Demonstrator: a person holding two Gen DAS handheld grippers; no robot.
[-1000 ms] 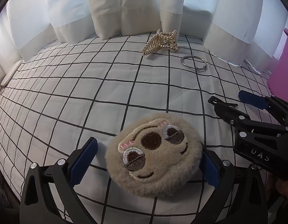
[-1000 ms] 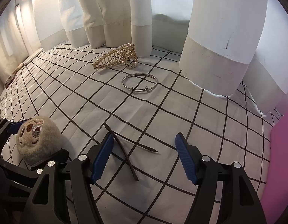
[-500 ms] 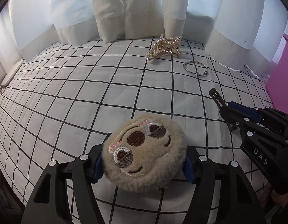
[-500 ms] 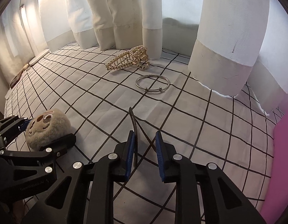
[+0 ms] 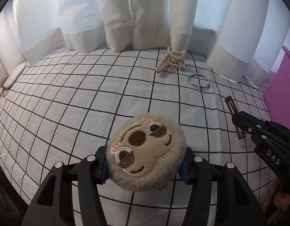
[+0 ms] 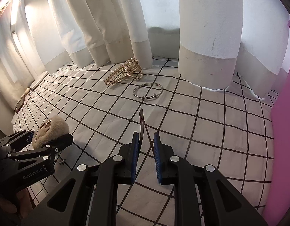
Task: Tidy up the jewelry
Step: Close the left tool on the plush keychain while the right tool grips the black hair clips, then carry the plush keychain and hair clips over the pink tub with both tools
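The left gripper [image 5: 145, 166] was closing on the plush charm [image 5: 146, 151] — soft, light, squashable; the right gripper [image 6: 146, 148] clenched the thin, stiff hair clip [image 6: 144, 127] — pinched mid-length.

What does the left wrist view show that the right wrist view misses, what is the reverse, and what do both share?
Only left wrist: the plush's embroidered face head-on. Only right wrist: a bright light, and the hairpin's two prongs splayed between the right gripper's pads. Both: claw clip, bangle, pink box, curtains, checked cloth.
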